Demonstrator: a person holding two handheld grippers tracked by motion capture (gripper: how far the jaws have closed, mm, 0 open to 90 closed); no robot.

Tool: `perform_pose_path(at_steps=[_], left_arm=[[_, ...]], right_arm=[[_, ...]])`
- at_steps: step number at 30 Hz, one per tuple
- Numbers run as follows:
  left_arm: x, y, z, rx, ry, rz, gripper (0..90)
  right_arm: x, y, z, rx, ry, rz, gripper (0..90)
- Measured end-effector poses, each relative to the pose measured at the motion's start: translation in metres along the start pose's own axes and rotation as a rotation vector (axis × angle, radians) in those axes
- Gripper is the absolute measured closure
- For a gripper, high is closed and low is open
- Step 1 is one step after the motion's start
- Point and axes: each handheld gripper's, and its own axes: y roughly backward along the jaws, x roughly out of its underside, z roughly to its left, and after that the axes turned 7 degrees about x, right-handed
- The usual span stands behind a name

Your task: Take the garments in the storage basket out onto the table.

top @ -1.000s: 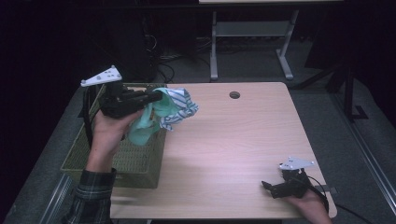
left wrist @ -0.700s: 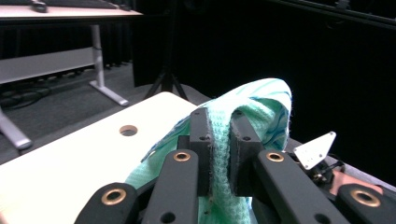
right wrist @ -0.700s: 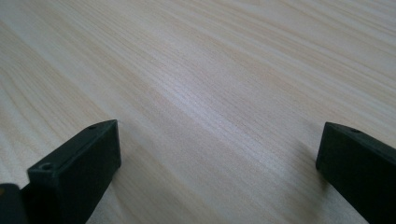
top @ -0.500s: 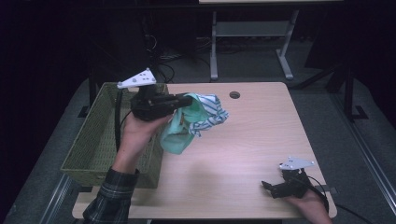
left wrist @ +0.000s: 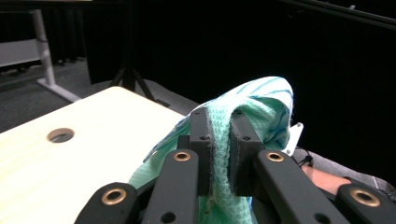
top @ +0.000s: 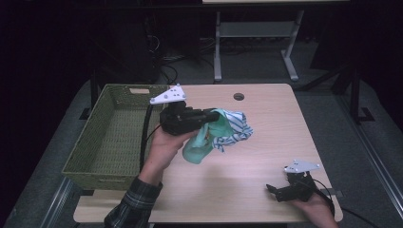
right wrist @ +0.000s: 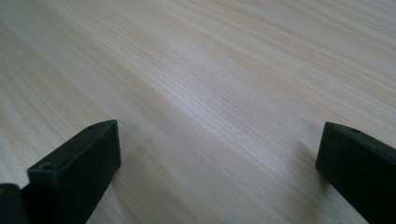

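- No brand, label or writing can be read on anything here.
- The left gripper (top: 216,118) has its jaws clamped on one cloth (top: 223,135), mint green with striped folds; the cloth hangs from the jaw tips toward 5 o'clock, above the table (top: 266,109) centre.
- One wicker basket (top: 102,166) sits at 9 o'clock of the cloth.
- The right gripper (top: 273,190), at the table's 5 o'clock corner, holds its jaws wide apart with only bare wood between them.

A crumpled mint-green waffle-weave cloth (top: 202,142) bunched together with a white cloth with blue-green stripes (top: 235,130), hanging in the air above the pale wooden table top (top: 285,118), one green fold drooping down.
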Motion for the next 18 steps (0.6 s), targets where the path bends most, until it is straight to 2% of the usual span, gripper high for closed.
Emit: perform_pose_path(at_steps=[6,10,18], left_arm=[[0.008,-0.018,-0.006,0.03,-0.003,0.007,82.0],[0.015,-0.031,-0.009,0.048,0.0,0.031,82.0],[0.027,-0.056,-0.014,0.09,0.023,0.042,82.4]], right_arm=[[0.0,0.0,0.0,0.0,0.0,0.0,0.0],[0.0,0.0,0.0,0.0,0.0,0.0,0.0],[0.0,0.0,0.0,-0.001,0.0,0.0,0.0]])
